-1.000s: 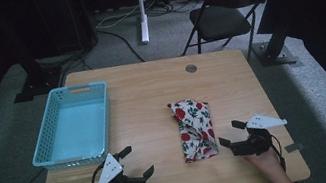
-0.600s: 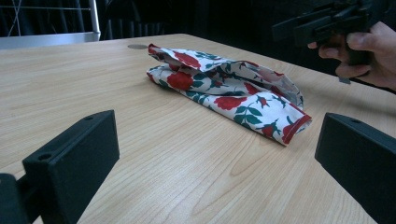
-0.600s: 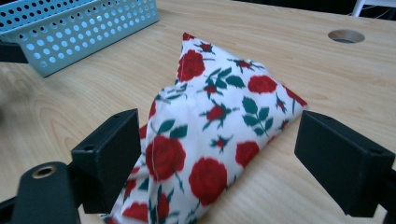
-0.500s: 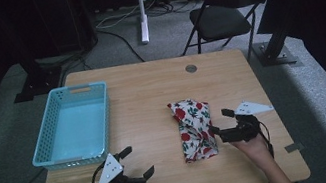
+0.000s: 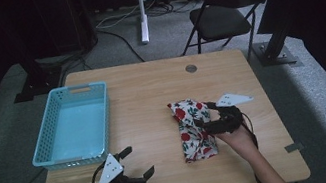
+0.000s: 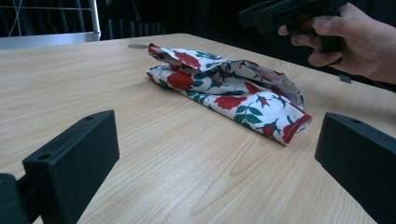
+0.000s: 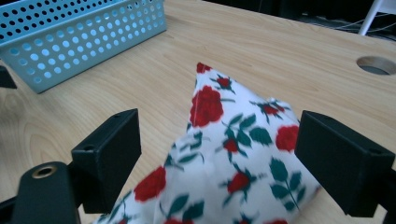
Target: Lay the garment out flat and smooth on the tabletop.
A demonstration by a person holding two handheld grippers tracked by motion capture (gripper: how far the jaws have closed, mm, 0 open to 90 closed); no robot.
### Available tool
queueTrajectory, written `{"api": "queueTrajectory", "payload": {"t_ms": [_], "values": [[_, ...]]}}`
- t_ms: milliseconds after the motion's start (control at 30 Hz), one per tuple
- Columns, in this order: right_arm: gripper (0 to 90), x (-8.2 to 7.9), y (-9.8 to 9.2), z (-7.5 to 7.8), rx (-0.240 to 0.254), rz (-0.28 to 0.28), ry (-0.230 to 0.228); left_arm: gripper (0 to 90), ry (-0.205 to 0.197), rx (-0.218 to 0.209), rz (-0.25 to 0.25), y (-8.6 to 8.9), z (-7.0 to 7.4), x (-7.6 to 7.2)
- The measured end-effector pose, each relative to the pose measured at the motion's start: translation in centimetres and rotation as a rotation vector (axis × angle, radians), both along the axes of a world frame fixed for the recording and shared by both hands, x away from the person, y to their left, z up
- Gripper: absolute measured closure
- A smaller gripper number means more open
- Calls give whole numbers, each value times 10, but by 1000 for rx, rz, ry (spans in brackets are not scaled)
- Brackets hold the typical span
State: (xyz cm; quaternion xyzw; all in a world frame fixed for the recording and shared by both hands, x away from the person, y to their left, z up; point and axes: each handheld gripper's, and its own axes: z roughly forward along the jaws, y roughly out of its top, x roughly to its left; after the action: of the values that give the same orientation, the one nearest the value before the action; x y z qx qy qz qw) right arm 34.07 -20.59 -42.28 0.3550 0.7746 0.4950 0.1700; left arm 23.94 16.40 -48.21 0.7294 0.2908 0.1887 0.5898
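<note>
A wooden table (image 5: 151, 93) is seen from the high view, with a blue basket (image 5: 75, 124) set toward its nine o'clock side and a small round hole (image 5: 191, 68) near the twelve o'clock edge. A floral cloth (image 5: 193, 129), folded into a loose strip, lies flat on the table right of centre, toward four o'clock. Beyond the table a dark folding chair (image 5: 219, 18) is shown on the floor at one o'clock, something neither gripper view takes in.

The right gripper (image 5: 204, 116) is placed at the cloth's three o'clock edge, its jaws spread wide and reaching over the fabric; nothing is pinched. In the right gripper view the cloth (image 7: 233, 158) is seen lying between the two spread jaws, and the basket's perforated wall (image 7: 84, 37) at eleven o'clock.

The left gripper (image 5: 139, 161) is held near the table's six o'clock edge, well apart from the cloth at its eight o'clock, jaws spread and empty. In the left gripper view the layered folds of the cloth (image 6: 229, 91) are revealed from the side, and the person's right hand (image 6: 355, 39) is shown at one o'clock.
</note>
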Motion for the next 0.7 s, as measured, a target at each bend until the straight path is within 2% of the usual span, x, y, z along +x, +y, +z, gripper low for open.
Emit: {"api": "queueTrajectory", "payload": {"t_ms": [67, 233, 400, 600, 700], "values": [[142, 7, 8, 1, -14, 2, 4, 4, 0, 1, 1, 0, 0, 0], [141, 19, 20, 2, 6, 18, 19, 4, -2, 0, 2, 0, 0, 0], [141, 27, 32, 3, -24, 25, 14, 4, 4, 1, 1, 0, 0, 0], [141, 41, 49, 0, -23, 26, 46, 4, 4, 3, 8, 0, 0, 0], [141, 46, 58, -4, -51, 28, 51, 4, 9, -2, 8, 0, 0, 0]]}}
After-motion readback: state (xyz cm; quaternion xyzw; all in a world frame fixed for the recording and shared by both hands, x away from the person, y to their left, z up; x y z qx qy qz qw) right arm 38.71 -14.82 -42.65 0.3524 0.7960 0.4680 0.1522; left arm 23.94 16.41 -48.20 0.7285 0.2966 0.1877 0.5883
